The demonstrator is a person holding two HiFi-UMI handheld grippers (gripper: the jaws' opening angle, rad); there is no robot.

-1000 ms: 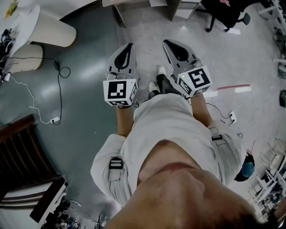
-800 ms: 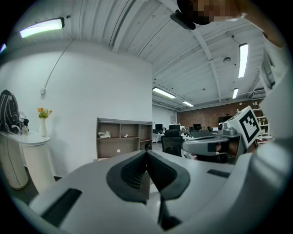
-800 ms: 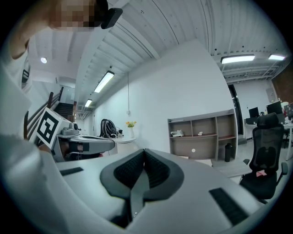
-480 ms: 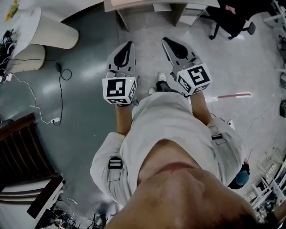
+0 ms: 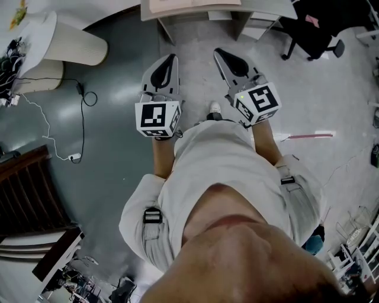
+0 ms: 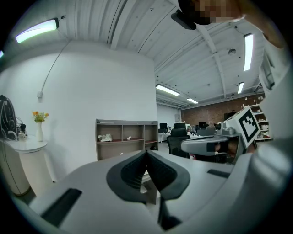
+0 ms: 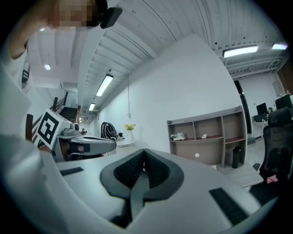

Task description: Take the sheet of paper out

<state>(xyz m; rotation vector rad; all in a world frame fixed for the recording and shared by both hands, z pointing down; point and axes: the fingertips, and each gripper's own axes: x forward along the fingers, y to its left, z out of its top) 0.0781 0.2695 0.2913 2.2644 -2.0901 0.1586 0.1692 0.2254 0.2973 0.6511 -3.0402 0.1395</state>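
No sheet of paper can be picked out with certainty. A wooden open shelf unit (image 5: pixel 195 7) stands ahead at the top of the head view; its cubbies (image 6: pixel 123 136) (image 7: pixel 208 136) hold a few small white things. My left gripper (image 5: pixel 169 61) (image 6: pixel 147 153) is held level at waist height, its jaws together with nothing between them. Beside it my right gripper (image 5: pixel 222 54) (image 7: pixel 144 151) points the same way, shut and empty. Both are well short of the shelf, above bare floor.
A black office chair (image 5: pixel 314 26) stands right of the shelf. White round stands (image 5: pixel 71 42) with a flower vase (image 6: pixel 39 124) are at the left. A cable and socket strip (image 5: pixel 71 157) lie on the floor, dark wooden stairs (image 5: pixel 23 195) at lower left.
The shelf, the chair and the floor marks have slid down the head view as the person walks toward the shelf. Both grippers keep the same pose and stay shut.
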